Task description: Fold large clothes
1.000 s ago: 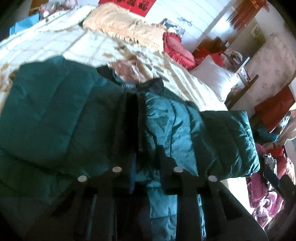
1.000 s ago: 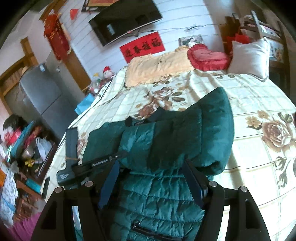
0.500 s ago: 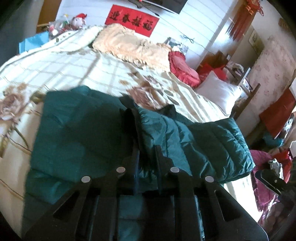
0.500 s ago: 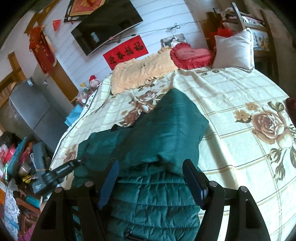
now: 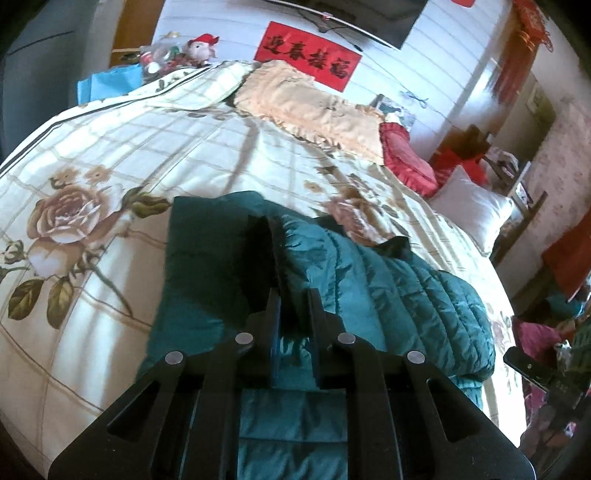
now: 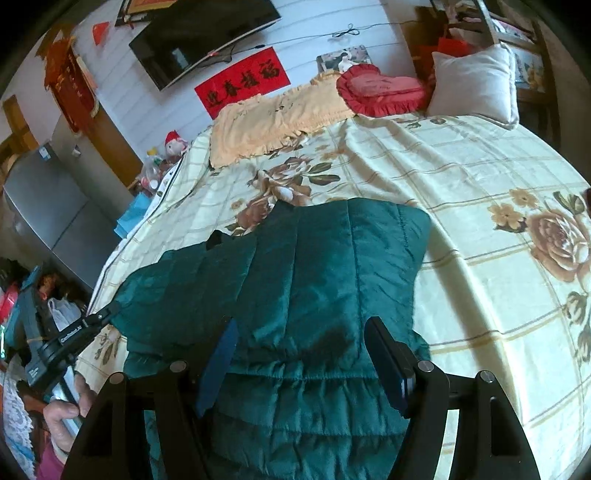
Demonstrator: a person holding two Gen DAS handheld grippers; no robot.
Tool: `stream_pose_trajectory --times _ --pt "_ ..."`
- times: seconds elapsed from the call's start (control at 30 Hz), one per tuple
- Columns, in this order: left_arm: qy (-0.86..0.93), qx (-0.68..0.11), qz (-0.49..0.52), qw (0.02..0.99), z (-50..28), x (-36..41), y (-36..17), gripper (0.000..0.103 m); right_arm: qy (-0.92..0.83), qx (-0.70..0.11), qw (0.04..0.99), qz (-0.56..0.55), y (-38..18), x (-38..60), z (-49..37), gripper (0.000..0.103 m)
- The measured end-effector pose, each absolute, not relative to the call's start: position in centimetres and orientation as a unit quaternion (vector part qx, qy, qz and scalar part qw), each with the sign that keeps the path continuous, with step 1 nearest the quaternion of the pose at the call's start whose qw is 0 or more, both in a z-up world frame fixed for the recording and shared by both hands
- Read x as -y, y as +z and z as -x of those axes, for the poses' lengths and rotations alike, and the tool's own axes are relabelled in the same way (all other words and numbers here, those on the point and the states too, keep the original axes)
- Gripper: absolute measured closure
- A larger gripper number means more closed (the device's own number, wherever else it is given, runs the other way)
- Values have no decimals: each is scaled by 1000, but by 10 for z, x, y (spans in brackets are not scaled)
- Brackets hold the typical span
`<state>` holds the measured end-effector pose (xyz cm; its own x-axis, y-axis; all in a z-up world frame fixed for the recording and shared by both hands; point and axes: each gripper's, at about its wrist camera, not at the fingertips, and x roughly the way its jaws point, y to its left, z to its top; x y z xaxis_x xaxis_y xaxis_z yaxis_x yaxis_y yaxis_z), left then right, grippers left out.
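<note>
Left wrist view shows my left gripper (image 5: pixel 293 306) pinching the green jacket (image 5: pixel 388 295) on the bedspread (image 5: pixel 184 147); my right gripper (image 6: pixel 301 354) hangs open above it. Sleeves folded, I judge; next, halve it.

Dark teal quilted jacket (image 6: pixel 295 280), shinier and lighter teal on the stitched channels (image 5: pixel 399 295) in the left wrist view, black at the collar (image 5: pixel 397 245). Cream bedspread (image 6: pixel 461 192) with a tan grid check and big brown roses with olive leaves (image 5: pixel 62 218). Peach frilled cover (image 6: pixel 273 118) up at the head, red heart-shaped cushion (image 6: pixel 380 88), off-white pillow (image 6: pixel 472 85). Red banner with black characters (image 6: pixel 242 83) on a white panelled wall. Black TV screen (image 6: pixel 199 33). Grey fridge (image 6: pixel 44 206), bright blue bag (image 5: pixel 105 81). Both tools matte black, left tool (image 5: pixel 295 306), right tool (image 6: pixel 301 362) with blue on the inner pads (image 6: pixel 219 358).
</note>
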<state>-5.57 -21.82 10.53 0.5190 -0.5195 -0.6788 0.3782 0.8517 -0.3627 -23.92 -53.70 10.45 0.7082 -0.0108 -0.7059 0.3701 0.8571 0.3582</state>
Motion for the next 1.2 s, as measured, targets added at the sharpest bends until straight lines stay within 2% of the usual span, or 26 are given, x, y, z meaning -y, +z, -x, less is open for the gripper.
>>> stream_pose_trajectory --times 0.13,0.23,0.43,0.63,0.7,0.73,0.77,0.8,0.83,1.0,1.03,1.2 --pt "-249 -421 88 867 52 209 98 91 -112 -396 887 -211 91 522 213 35" --pt "-242 -423 93 868 49 201 94 91 -111 -413 883 -193 77 510 197 43" --pt "-229 -440 89 864 46 194 76 91 -104 -440 873 -182 42 489 172 43" --pt "-246 -443 105 856 47 185 91 90 -89 -416 879 -217 62 508 189 43" --pt "-248 -434 100 861 49 186 99 83 -103 -382 887 -237 78 528 206 41" --pt "-248 -422 94 867 52 187 105 72 -120 -368 890 -242 85 539 213 30" --pt "-248 -414 92 871 54 188 109 56 -138 -357 890 -246 90 551 219 25" --pt "-248 -405 92 875 56 189 113 50 -161 -347 889 -253 94 566 225 21" --pt "-246 -398 92 879 57 189 117 44 -176 -345 884 -261 94 579 228 21" --pt "-239 -370 108 891 59 190 130 43 -200 -361 851 -326 79 625 222 21" --pt "-241 -373 102 890 57 195 130 39 -200 -365 847 -332 74 631 217 21" --pt "-231 -395 44 888 47 227 112 39 -165 -382 837 -355 52 635 189 21"
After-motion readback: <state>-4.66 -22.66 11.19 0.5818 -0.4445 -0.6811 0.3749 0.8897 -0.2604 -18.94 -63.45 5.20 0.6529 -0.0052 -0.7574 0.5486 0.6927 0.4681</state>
